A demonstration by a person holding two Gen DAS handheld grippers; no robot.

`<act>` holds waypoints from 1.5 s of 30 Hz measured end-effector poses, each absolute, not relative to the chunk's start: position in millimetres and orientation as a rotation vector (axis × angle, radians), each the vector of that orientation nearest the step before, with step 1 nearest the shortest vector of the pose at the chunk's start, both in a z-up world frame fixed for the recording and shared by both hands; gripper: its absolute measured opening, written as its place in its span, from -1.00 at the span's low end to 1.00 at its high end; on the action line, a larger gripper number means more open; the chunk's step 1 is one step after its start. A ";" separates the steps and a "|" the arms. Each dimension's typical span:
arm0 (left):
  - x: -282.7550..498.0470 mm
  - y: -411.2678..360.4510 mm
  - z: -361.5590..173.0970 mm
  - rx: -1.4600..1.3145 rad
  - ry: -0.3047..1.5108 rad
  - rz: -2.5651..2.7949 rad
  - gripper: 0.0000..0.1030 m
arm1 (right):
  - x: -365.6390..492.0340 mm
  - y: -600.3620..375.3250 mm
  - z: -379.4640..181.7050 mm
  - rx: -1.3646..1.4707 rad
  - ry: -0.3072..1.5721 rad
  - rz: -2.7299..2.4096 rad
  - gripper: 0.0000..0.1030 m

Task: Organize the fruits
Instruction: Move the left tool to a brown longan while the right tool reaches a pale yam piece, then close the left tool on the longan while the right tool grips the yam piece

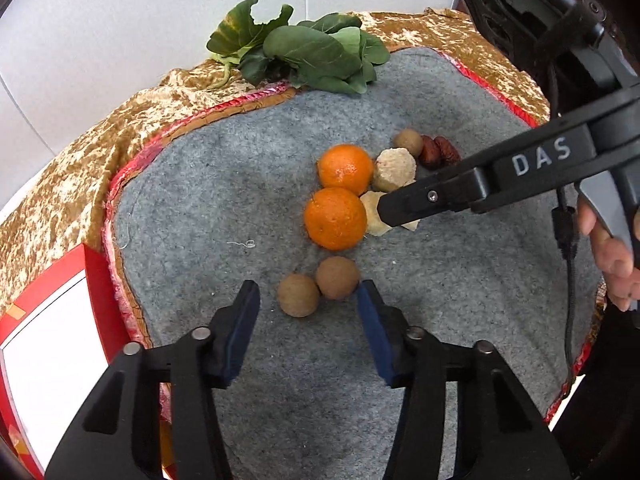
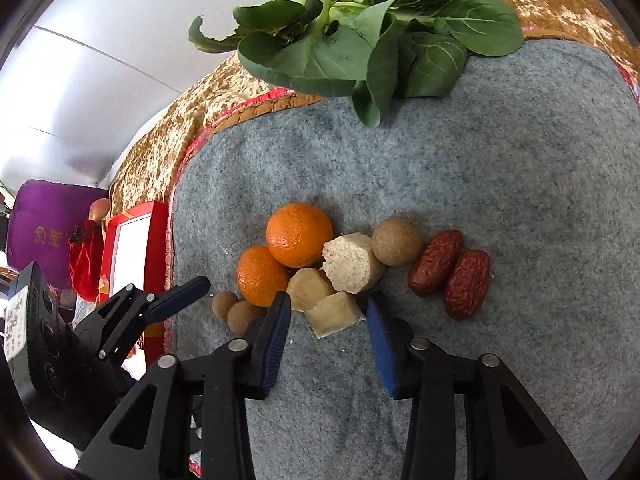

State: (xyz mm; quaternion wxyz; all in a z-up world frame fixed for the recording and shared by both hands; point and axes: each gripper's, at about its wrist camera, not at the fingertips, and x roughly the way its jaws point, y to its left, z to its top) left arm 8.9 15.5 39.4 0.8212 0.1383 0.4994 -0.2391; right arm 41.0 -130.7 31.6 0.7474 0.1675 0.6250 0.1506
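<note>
Grey felt (image 1: 240, 184) covers the bench; left gripper (image 1: 308, 296) jaws apart around a brown longan (image 1: 298, 295), right gripper (image 2: 328, 312) jaws apart around a pale chunk (image 2: 335, 314).

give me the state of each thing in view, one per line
left gripper: open, straddling two longans, pads not pressing
right gripper: open around a pale cut chunk
two longans: on the felt, touching
oranges: whole, side by side
pale cut chunk: loose on the felt
red dates: lying together
leafy greens: limp, at the mat edge
</note>
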 end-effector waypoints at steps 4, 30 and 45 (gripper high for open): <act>7.7 16.9 39.3 0.318 1.061 -0.506 -0.25 | 39.3 -132.7 30.7 0.364 1.369 0.326 -0.38; 9.7 18.6 33.8 0.285 1.095 -0.495 -0.60 | 34.9 -116.6 33.2 0.314 1.358 0.323 -0.41; -11.3 85.9 77.4 0.115 1.048 -0.348 -0.61 | 21.9 -79.6 48.7 0.360 1.333 0.526 -0.42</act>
